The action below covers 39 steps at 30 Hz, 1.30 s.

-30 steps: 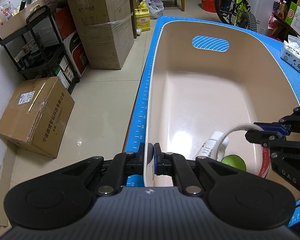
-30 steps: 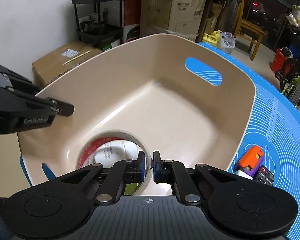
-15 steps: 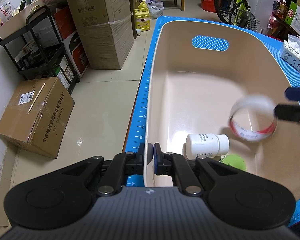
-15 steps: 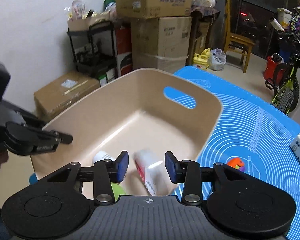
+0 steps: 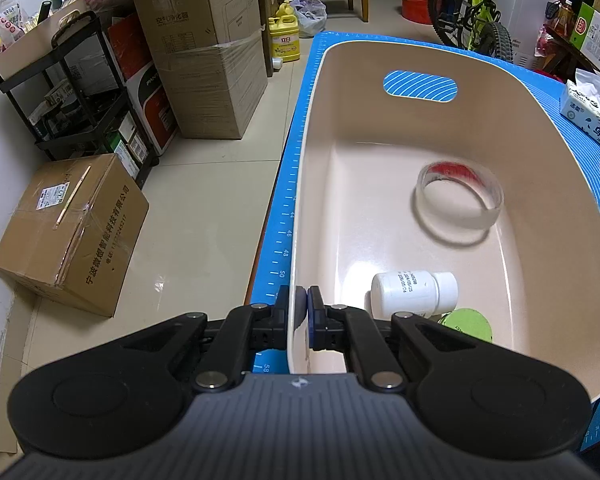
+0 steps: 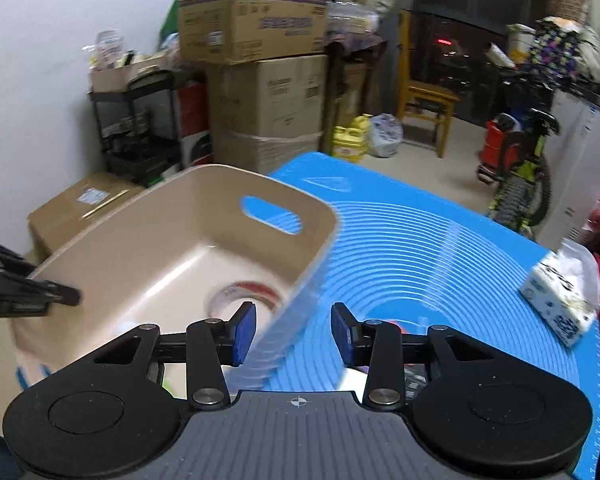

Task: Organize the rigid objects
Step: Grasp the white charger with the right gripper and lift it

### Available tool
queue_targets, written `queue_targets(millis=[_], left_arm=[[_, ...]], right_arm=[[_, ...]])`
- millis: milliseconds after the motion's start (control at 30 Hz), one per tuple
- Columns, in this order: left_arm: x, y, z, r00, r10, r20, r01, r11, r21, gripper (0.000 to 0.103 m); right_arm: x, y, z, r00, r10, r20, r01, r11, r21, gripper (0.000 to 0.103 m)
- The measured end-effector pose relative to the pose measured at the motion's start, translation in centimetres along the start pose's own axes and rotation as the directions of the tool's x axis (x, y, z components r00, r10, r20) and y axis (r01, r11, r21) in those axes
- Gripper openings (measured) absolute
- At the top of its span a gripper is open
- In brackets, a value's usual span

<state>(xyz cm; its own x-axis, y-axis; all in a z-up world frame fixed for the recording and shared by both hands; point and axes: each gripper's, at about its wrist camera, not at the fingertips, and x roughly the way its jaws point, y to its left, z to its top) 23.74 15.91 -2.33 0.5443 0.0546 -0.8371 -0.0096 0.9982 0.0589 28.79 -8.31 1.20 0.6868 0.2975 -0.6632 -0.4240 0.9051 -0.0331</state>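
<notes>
A beige plastic bin point(image 5: 560, 184) stands on a blue mat point(image 6: 420, 248). My left gripper point(image 5: 302, 320) is shut on the bin's near left rim. Inside the bin lie a clear tape roll with red print point(image 5: 460, 200), a white pill bottle point(image 5: 414, 294) on its side and a green ball point(image 5: 470, 322). My right gripper point(image 6: 294, 332) is open and empty, raised above the bin's right wall point(image 6: 308, 272). The tape roll also shows blurred in the right wrist view point(image 6: 244, 296).
A tissue pack point(image 6: 562, 292) lies on the mat at the right. Cardboard boxes point(image 5: 204, 48), a black shelf rack point(image 5: 72, 92), a wooden chair point(image 6: 424, 108) and a bicycle point(image 5: 476, 12) stand on the floor around the table.
My right gripper opened and let go of the tape roll, which dropped onto the bin floor. The right gripper then rose and drew back to the right. The left gripper held still.
</notes>
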Motion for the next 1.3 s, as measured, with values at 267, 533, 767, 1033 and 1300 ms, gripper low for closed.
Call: queue_targets(millis=[267,533,767,1033,1300], left_arm=[[0.0,0.0,0.0,1.000,0.000,0.000,0.000,1.000,0.001,0.009],[0.0,-0.1,-0.1,1.000,0.005,-0.001,-0.005,1.000,0.006,0.010],[0.0,-0.3,-0.1,1.000,0.006,-0.001,-0.006,1.000,0.007,0.010],[0.0,-0.3,-0.1,1.000,0.007,-0.001,-0.007,1.000,0.009,0.010],[0.0,-0.3,-0.1,1.000,0.007,-0.002,-0.007,1.000,0.009,0.010]], right_arm=[[4.2,-3.9,-3.4,0.993,-0.051,-0.107,0.056,0.997,0.050,0.054],[8.0,-4.2,-6.3,0.983,-0.044,-0.181,0.061,0.994,0.094,0.054],[9.5,-3.7,-6.4,0.982,-0.061,-0.179,0.081,0.991,0.105,0.058],[10.2,-2.7,-6.5,0.980,-0.091,-0.178,0.105,0.992,0.068,0.062],[10.6,-2.7,-6.8,0.973,-0.082,-0.216,0.099,0.992,0.072,0.055]])
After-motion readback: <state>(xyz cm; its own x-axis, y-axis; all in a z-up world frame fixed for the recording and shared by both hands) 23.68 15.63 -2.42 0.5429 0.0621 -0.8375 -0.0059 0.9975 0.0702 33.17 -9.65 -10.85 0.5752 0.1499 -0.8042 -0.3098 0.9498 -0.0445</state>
